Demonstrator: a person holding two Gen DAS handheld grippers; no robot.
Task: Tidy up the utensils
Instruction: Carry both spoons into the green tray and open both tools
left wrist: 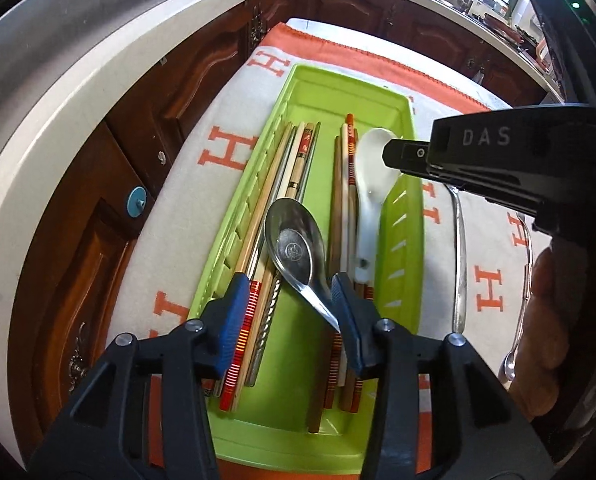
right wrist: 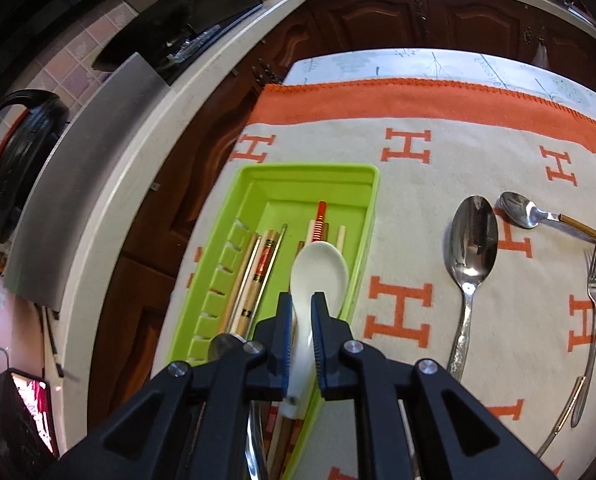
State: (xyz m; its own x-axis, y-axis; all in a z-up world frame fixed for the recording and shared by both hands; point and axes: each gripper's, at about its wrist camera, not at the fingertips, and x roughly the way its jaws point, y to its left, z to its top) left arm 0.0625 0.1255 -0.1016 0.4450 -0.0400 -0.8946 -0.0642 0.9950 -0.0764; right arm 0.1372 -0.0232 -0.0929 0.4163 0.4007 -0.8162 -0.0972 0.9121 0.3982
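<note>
Left wrist view: I see my left gripper point(left wrist: 290, 320) spread wide over the near end of the green utensil tray point(left wrist: 409, 232).
Left claw contact: the right pad point(left wrist: 347, 312) touches the handle of a metal soup spoon point(left wrist: 296, 244) lying on the chopsticks point(left wrist: 294, 168); nothing is clamped.
Right wrist view: my right gripper point(right wrist: 301, 336) is nearly closed, its pads pinching the handle of the white ceramic spoon point(right wrist: 317, 270).
White spoon place: bowl over the tray's right side, above the chopsticks.
Cloth, right of tray: large spoon point(right wrist: 471, 248), small spoon point(right wrist: 519, 210), fork point(right wrist: 593, 280) on the H-patterned cloth point(right wrist: 417, 200).
</note>
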